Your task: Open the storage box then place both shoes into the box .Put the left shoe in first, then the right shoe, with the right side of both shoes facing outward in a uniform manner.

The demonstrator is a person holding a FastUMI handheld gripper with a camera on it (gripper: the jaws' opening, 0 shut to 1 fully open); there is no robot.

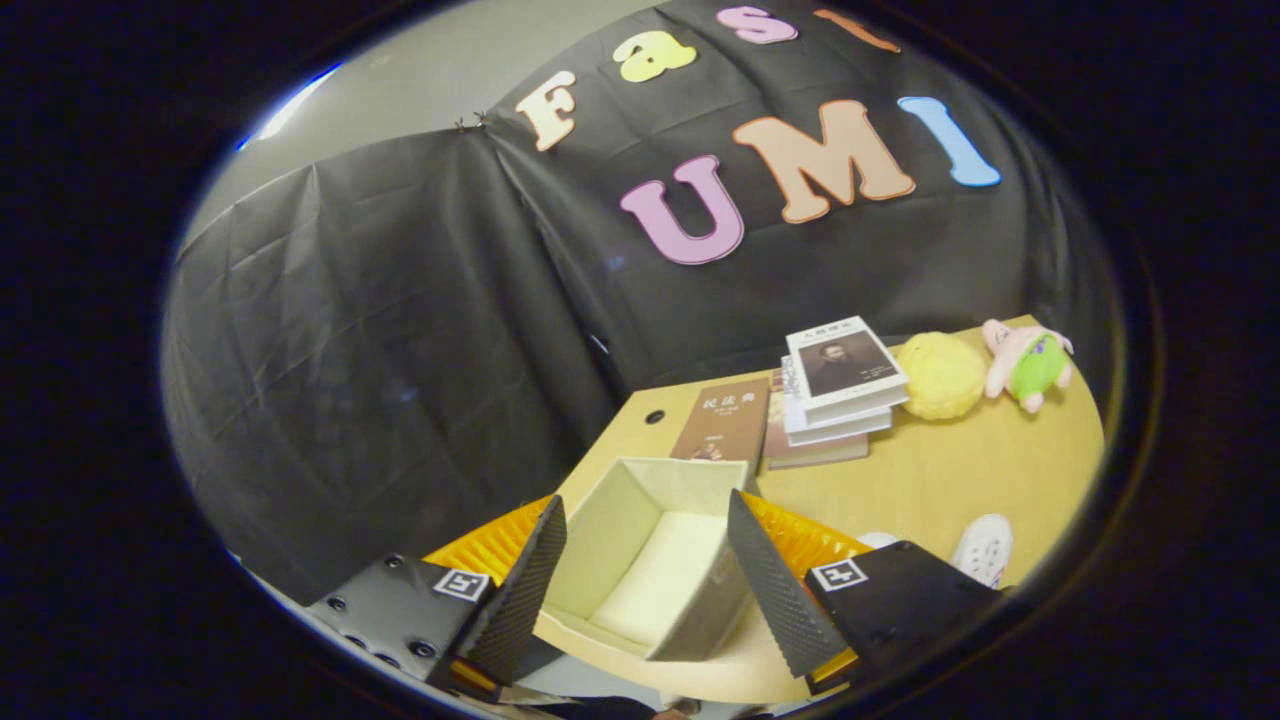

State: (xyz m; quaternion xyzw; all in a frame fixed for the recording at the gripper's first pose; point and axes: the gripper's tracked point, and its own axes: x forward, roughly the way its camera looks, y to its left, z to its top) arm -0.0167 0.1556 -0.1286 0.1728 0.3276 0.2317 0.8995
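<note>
Cream storage box [650,560] open between wide fingers [648,590]; books [835,395], shoe [985,548] beyond.

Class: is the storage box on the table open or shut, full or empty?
Open and empty: the storage box shows its bare inside, no lid on top. The gripper fingers stand apart above it.

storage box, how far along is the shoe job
Done: the storage box stands open on the desk, with nothing visible inside. In hand: nothing; the tool hovers open above the box, its fingers apart and pressing on nothing. Left: both shoes. A white shoe lies on the desk beside the box, past one finger; which shoe it is I cannot tell.
</note>
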